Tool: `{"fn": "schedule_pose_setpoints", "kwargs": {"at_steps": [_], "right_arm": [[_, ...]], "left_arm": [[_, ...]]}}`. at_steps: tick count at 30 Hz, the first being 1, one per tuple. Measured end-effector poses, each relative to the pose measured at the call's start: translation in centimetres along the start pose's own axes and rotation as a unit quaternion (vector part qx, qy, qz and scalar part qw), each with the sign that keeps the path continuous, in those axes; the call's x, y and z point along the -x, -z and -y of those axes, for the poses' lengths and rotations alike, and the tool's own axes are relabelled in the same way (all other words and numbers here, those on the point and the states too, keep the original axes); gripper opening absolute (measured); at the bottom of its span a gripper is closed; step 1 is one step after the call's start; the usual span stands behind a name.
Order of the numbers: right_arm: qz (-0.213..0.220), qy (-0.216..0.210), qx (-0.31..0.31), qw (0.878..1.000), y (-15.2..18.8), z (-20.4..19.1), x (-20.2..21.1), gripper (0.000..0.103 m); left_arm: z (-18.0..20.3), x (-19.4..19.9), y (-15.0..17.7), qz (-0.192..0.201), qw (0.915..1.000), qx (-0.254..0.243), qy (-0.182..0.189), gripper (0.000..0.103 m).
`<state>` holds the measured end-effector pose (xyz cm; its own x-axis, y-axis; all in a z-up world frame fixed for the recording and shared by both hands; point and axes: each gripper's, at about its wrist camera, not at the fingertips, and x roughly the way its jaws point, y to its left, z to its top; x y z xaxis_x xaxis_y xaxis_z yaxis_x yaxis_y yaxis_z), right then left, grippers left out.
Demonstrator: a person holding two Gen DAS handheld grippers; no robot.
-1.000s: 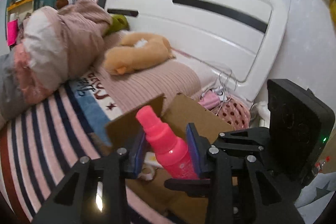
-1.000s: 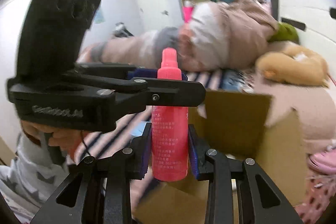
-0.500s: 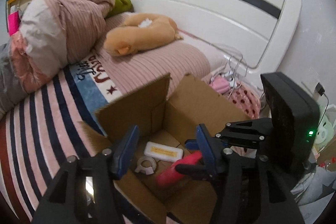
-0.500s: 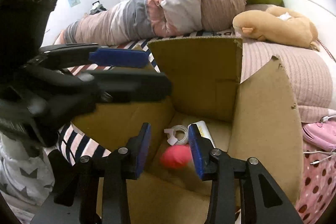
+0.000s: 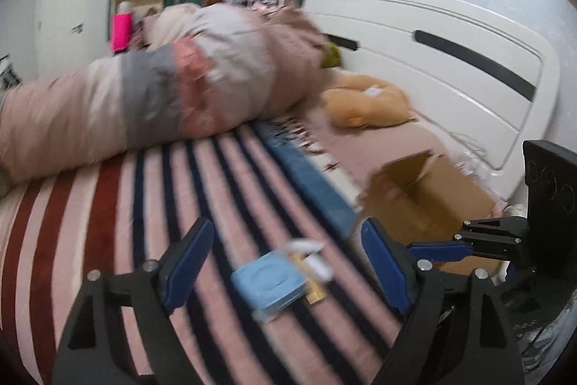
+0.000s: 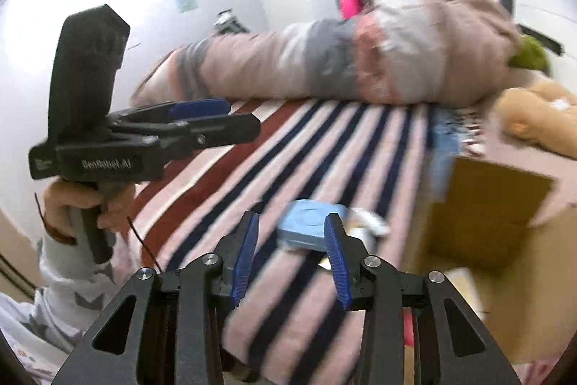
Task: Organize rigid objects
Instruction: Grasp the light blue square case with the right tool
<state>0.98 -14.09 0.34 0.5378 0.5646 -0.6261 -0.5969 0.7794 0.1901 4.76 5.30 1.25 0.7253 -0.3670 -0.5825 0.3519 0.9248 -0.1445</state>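
Observation:
A light blue flat box (image 5: 268, 282) lies on the striped bedspread (image 5: 108, 222), with a white object (image 5: 313, 258) and a small tan item (image 5: 312, 287) beside it. My left gripper (image 5: 288, 262) is open and empty just short of them. My right gripper (image 6: 292, 251) is open and empty, the blue box (image 6: 308, 224) just beyond its fingertips. The open cardboard box (image 5: 429, 201) stands to the right on the bed; it also shows in the right wrist view (image 6: 505, 222). Both views are blurred by motion.
A rolled pink and grey duvet (image 5: 162, 96) lies across the far side of the bed. A tan plush toy (image 5: 368, 103) rests by the white headboard (image 5: 450, 60). The left gripper's handle, held by a hand, shows in the right wrist view (image 6: 93, 139).
The pink spray bottle held a second ago dropped into the cardboard box. Both grippers opened and swung left, away from the box, toward the blue box on the bedspread.

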Motion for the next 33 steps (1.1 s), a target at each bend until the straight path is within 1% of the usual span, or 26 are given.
{"fn": "schedule_pose_setpoints", "kwargs": {"at_steps": [1,2,3,5,6,7,10,13,14,16,18,21,22,23,26,28,30,33], "right_arm": [[-0.011,-0.003,0.000,1.000,0.0,-0.9,-1.6,0.051],[-0.022,-0.002,-0.001,1.000,0.0,-1.6,-3.1,0.057],[-0.031,0.001,-0.004,1.000,0.2,-2.0,-4.3,0.065],[-0.054,0.013,-0.017,0.998,0.4,-2.4,-7.6,0.072],[-0.066,0.022,-0.024,0.997,0.5,-2.4,-8.9,0.078],[-0.081,0.038,-0.032,0.995,0.6,-2.1,-10.6,0.079],[-0.122,0.082,-0.050,0.988,0.7,-0.7,-14.4,0.079],[-0.146,0.099,-0.065,0.982,0.9,0.9,-17.0,0.080],[-0.153,0.107,-0.062,0.980,0.7,1.3,-17.8,0.081],[-0.162,0.122,-0.054,0.978,0.5,2.0,-18.9,0.086],[-0.173,0.124,-0.048,0.976,0.1,2.4,-20.2,0.089],[-0.195,0.128,-0.038,0.972,0.1,2.9,-21.9,0.089],[-0.200,0.132,-0.033,0.970,0.2,3.0,-22.4,0.087],[-0.201,0.130,-0.032,0.970,0.2,3.2,-22.6,0.083],[-0.189,0.138,-0.017,0.972,0.3,2.9,-22.2,0.080],[-0.170,0.143,0.006,0.975,0.3,1.8,-21.4,0.080],[-0.153,0.130,0.026,0.979,0.2,0.5,-20.3,0.080],[-0.118,0.103,0.060,0.986,-0.3,-1.9,-18.1,0.080]], "left_arm": [[-1.2,0.0,0.8,-0.004,1.0000,0.007,-0.004,0.082],[-2.4,0.0,1.6,-0.008,0.9998,0.016,-0.007,0.082],[-3.6,-0.1,2.5,-0.012,0.9995,0.026,-0.010,0.082],[-5.9,-0.5,4.2,-0.021,0.9985,0.047,-0.016,0.083],[-6.6,-0.9,4.8,-0.028,0.9981,0.054,-0.014,0.083],[-7.3,-1.2,5.3,-0.033,0.9976,0.059,-0.012,0.083],[-9.2,-2.3,7.1,-0.048,0.9959,0.076,-0.008,0.083],[-10.6,-3.3,8.1,-0.058,0.9944,0.088,-0.007,0.083],[-11.1,-3.7,8.4,-0.061,0.9939,0.092,-0.006,0.083],[-11.4,-4.2,8.6,-0.064,0.9932,0.098,-0.003,0.083],[-11.9,-4.7,8.8,-0.066,0.9925,0.103,0.000,0.083],[-12.3,-5.1,9.3,-0.069,0.9918,0.108,0.001,0.083],[-12.4,-5.2,9.4,-0.070,0.9916,0.109,0.001,0.083],[-12.4,-5.2,9.5,-0.071,0.9913,0.110,0.003,0.083],[-12.6,-5.1,9.5,-0.069,0.9908,0.116,0.009,0.083],[-12.7,-4.9,9.3,-0.066,0.9897,0.125,0.026,0.083],[-12.6,-4.5,8.8,-0.060,0.9882,0.133,0.046,0.083],[-11.7,-3.7,7.9,-0.052,0.9854,0.143,0.077,0.083]]}}
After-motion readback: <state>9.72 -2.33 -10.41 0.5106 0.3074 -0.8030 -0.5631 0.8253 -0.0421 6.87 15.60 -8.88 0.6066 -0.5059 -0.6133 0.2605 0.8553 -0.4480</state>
